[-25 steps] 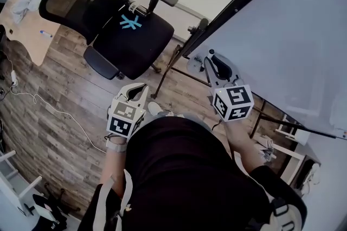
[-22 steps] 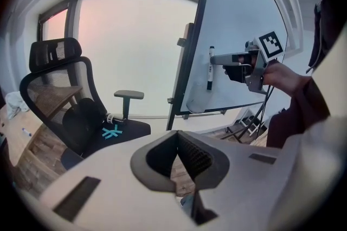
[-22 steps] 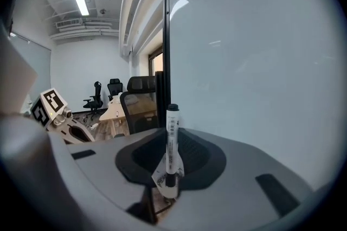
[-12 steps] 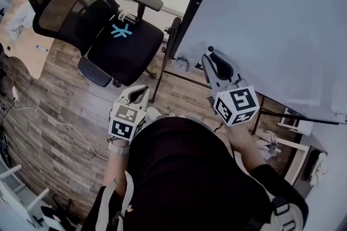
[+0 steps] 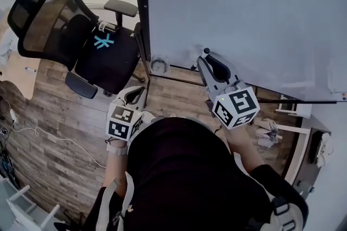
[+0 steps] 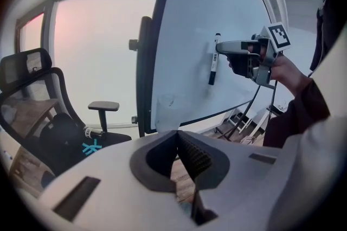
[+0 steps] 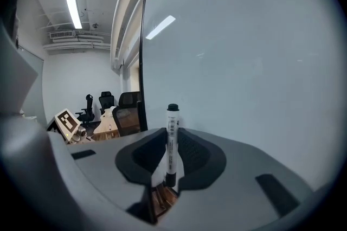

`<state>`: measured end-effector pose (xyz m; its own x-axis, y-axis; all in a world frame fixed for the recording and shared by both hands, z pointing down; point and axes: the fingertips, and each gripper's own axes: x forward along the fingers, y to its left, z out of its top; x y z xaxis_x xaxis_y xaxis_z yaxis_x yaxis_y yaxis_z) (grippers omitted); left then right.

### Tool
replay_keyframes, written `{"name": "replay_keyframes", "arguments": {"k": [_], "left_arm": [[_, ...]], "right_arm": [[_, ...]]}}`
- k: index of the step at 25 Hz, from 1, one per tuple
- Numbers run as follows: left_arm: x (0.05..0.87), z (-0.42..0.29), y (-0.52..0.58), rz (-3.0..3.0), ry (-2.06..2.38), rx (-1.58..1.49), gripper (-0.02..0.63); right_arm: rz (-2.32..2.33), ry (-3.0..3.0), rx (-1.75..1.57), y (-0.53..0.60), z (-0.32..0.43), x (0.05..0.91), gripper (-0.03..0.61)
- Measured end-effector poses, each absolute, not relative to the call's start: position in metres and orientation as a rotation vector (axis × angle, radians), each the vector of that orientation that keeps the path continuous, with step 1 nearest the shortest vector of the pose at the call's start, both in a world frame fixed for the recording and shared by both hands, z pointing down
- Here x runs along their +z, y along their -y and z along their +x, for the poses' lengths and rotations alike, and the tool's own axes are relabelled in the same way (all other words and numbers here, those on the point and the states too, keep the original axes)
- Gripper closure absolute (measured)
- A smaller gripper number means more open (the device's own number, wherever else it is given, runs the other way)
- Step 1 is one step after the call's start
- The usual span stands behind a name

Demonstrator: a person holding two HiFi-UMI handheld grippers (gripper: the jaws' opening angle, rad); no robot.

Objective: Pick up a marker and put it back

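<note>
1. Starting close to the body, the grey left gripper (image 5: 135, 95) hangs low at about 10 o'clock from the person in the head view. In its own view (image 6: 184, 156) the ribbed pads are pressed together and nothing is between them.
2. The grey right gripper (image 5: 209, 62) is raised at about 1 o'clock and is further forward. It is the nearer one to the work, and its jaws are clamped on the slim white plastic marker with a black cap (image 7: 172, 140).
3. The marker stands upright between the pads. Its long axis runs from 12 to 6 o'clock, with the cap at 12 and a dark end at 6. Both ends stick out of the pads, and a band of small print shows on the white barrel.
4. Straight ahead of these jaws is the large white whiteboard with a dark frame (image 7: 244, 62). From the left gripper view the marker (image 6: 213, 67) looks to lie parallel to the board face and very near it, but I cannot tell whether it touches. I judge that the coming move depends on keeping this axis parallel to the board.
5. Well apart, at about 10 o'clock, stands the black mesh office chair (image 5: 81, 45), which plays no part.
</note>
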<state>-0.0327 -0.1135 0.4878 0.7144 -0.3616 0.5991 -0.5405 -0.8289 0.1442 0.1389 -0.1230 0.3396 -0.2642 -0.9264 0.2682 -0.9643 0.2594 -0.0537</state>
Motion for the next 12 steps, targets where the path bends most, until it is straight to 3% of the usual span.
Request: {"name": "replay_keyframes", "arguments": {"k": [12], "left_arm": [[0.488,0.039,0.102,2.667,0.557,0.857,0.606]], "right_arm": [[1.912,2.265,0.347,0.076,0.215,0.342,0.503]]}}
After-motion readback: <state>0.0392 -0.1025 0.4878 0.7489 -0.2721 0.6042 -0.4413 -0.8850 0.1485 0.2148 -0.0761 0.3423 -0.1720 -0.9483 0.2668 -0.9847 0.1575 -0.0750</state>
